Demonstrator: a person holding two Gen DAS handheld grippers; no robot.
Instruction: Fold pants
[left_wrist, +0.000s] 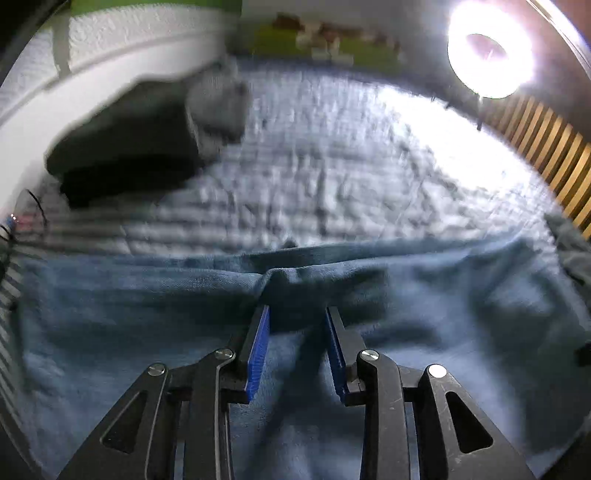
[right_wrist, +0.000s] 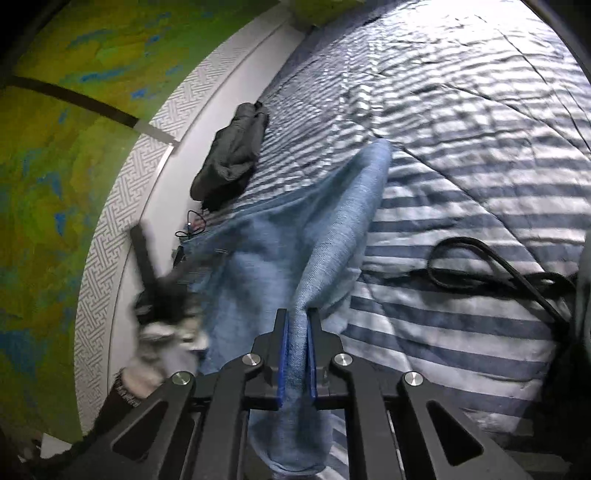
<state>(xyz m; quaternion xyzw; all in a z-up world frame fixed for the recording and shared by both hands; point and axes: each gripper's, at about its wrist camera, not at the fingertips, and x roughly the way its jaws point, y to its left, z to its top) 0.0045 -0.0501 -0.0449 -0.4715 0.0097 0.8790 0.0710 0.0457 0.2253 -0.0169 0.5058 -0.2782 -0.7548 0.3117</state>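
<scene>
Light blue denim pants lie across the striped bedspread and fill the lower half of the blurred left wrist view. My left gripper hovers over them. It is open: its blue pads stand apart and do not press the cloth, and a raised denim ridge sits just ahead of the tips. In the right wrist view, my right gripper is shut on a fold of the pants, which hangs lifted off the bed. A person's hand shows blurred at the left.
Dark folded garments lie by the white patterned bed edge. A thick black cable loops over the bedspread at the right, and a thin wire lies near the pants. A bright ring light and wooden slats stand beyond the bed.
</scene>
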